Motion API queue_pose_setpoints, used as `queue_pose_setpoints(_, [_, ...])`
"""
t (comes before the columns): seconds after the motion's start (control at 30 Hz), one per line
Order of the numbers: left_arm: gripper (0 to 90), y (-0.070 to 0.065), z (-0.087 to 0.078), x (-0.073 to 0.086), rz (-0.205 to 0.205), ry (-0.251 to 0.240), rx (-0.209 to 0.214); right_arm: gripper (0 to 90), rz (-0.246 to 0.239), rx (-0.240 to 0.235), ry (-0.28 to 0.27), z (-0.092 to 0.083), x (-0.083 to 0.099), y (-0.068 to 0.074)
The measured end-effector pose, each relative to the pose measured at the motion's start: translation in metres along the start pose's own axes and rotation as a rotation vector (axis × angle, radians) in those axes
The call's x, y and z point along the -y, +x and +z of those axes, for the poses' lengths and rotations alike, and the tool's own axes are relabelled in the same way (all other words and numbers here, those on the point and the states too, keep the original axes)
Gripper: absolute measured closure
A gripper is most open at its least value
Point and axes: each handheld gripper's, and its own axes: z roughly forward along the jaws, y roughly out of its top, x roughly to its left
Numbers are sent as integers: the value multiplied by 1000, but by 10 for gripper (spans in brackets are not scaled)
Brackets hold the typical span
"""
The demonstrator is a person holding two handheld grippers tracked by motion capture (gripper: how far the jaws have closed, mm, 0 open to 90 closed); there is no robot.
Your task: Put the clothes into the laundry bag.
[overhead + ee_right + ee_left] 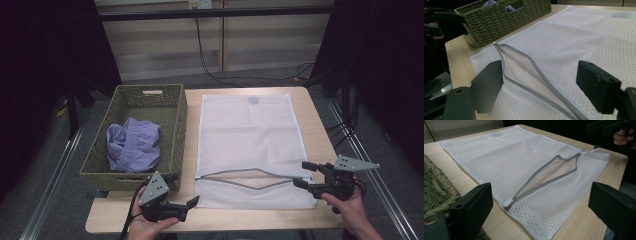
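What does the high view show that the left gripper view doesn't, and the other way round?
The high view alone shows the purple garment lying in the wicker basket, and the grey round patch at the mesh bag's far end. The left gripper view alone shows the white zipper pull at the near end of the open zipper. Both show the white mesh bag flat on the table, its zipper gaping, and the right gripper beside the bag's edge, open and holding nothing.

bag: white mesh laundry bag (250,145), flat, centre of the high view
zip: grey zip (250,178), open, lower centre
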Motion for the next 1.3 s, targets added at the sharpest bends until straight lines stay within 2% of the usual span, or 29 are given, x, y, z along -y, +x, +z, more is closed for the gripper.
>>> queue_pose_setpoints(0.2, [36, 0, 1, -1, -3, 13, 6, 226, -2, -13, 2, 0, 0, 0])
queue_pose_setpoints(0.23, [35, 2, 2, 0, -1, 1, 26, 228, -5, -8, 6, 1, 0, 0])
queue_pose_setpoints(0.33, [37, 3, 2, 0, -8, 9, 22, 257, -5, -10, 3, 2, 0, -1])
queue_pose_setpoints(0.47, [36, 5, 3, 1, -8, 13, 44, 286, -9, -19, 6, 5, 0, -1])
queue_pose_setpoints(0.5, [35, 4, 3, 2, -5, 19, 49, 308, -1, -37, 10, 6, 0, -1])
queue_pose_setpoints(0.57, [36, 2, 4, 3, -4, 33, 32, 339, 21, -86, 37, 10, 0, -1])
queue_pose_setpoints(0.6, [36, 3, 5, 2, 10, 26, 46, 338, 23, -96, 57, 12, 0, 0])
queue_pose_setpoints(0.77, [37, 1, 5, 2, 16, 22, 42, 364, 11, -138, 102, 17, -1, 7])
queue_pose_setpoints(1.0, [37, 3, 3, 3, 19, 25, 44, 454, 36, -196, 93, 25, -5, 12])
queue_pose_setpoints(1.13, [37, 4, 2, 3, 24, 30, 34, 470, 15, -234, 115, 44, -10, 15])
queue_pose_setpoints(1.2, [37, 4, 2, 4, 19, 25, 42, 459, 14, -238, 125, 48, -12, 16])
queue_pose_setpoints(1.3, [37, 2, 2, 3, 20, 26, 39, 484, -35, -258, 180, 58, -13, 19])
